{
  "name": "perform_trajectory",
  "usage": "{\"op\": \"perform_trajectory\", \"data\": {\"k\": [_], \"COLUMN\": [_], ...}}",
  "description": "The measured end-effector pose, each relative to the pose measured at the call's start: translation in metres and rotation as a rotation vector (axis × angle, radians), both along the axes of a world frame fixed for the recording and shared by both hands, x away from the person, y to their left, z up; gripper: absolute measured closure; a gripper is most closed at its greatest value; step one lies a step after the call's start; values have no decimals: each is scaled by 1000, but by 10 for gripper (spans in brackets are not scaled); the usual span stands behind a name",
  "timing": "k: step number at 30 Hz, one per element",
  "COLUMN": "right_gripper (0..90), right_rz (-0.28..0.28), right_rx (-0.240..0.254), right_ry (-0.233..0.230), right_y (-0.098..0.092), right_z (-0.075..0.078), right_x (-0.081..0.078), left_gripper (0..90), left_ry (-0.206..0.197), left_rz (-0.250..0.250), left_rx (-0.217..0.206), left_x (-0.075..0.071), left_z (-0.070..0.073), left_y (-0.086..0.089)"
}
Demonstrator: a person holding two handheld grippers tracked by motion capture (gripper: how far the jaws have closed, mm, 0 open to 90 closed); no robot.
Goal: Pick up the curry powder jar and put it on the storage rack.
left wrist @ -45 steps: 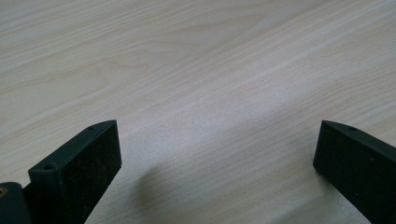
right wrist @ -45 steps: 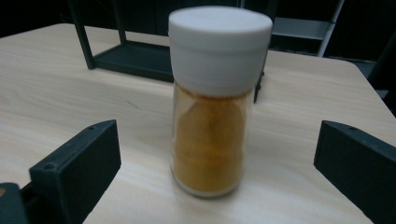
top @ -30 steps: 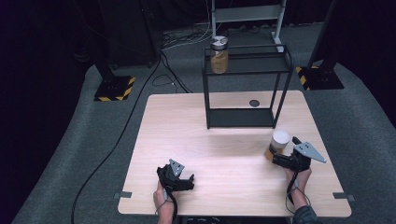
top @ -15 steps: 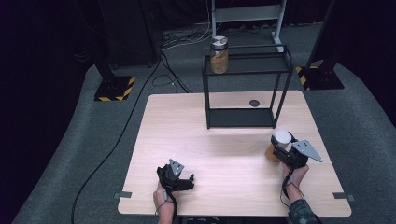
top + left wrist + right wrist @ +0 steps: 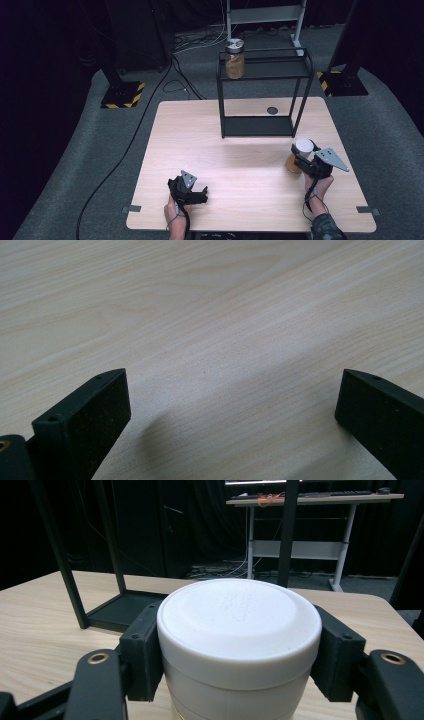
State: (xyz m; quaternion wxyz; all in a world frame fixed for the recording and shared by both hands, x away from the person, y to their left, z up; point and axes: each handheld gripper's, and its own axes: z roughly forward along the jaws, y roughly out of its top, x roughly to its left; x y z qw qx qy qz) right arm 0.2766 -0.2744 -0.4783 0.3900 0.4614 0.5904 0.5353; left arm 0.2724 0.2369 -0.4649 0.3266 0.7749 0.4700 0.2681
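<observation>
Grasp stage. The right gripper (image 5: 303, 161) has its jaws closed against the sides of a white-lidded jar (image 5: 239, 630) that stands at the right of the desk (image 5: 240, 200), just in front of the black shelf frame (image 5: 260, 90). The left gripper (image 5: 192, 192) rests near the near edge, jaws wide apart with nothing between them. The likely next move is a lift toward the frame; this calls for a firm hold and clearance past its near posts. A second jar (image 5: 234, 60) already occupies the left end of the frame's top shelf.
</observation>
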Motion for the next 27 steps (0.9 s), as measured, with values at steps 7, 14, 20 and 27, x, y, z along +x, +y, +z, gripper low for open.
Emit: {"op": "perform_trajectory", "data": {"k": [7, 14, 20, 27], "right_gripper": [332, 332, 332, 331], "right_rz": [25, 49, 59, 64], "right_rx": [-20, -30, -29, -31], "right_ry": [-10, -16, -21, -24], "right_y": [-2, -1, -3, -5], "right_z": [14, 30, 44, 59], "right_x": [-1, 0, 2, 6], "left_gripper": [7, 7, 8, 8], "left_ry": [1, 0, -1, -1], "left_rz": [1, 1, 1, 2], "left_rx": [-1, 0, 1, 1], "left_x": [0, 0, 0, 0], "left_z": [0, 0, 0, 0], "left_y": [0, 0, 0, 0]}}
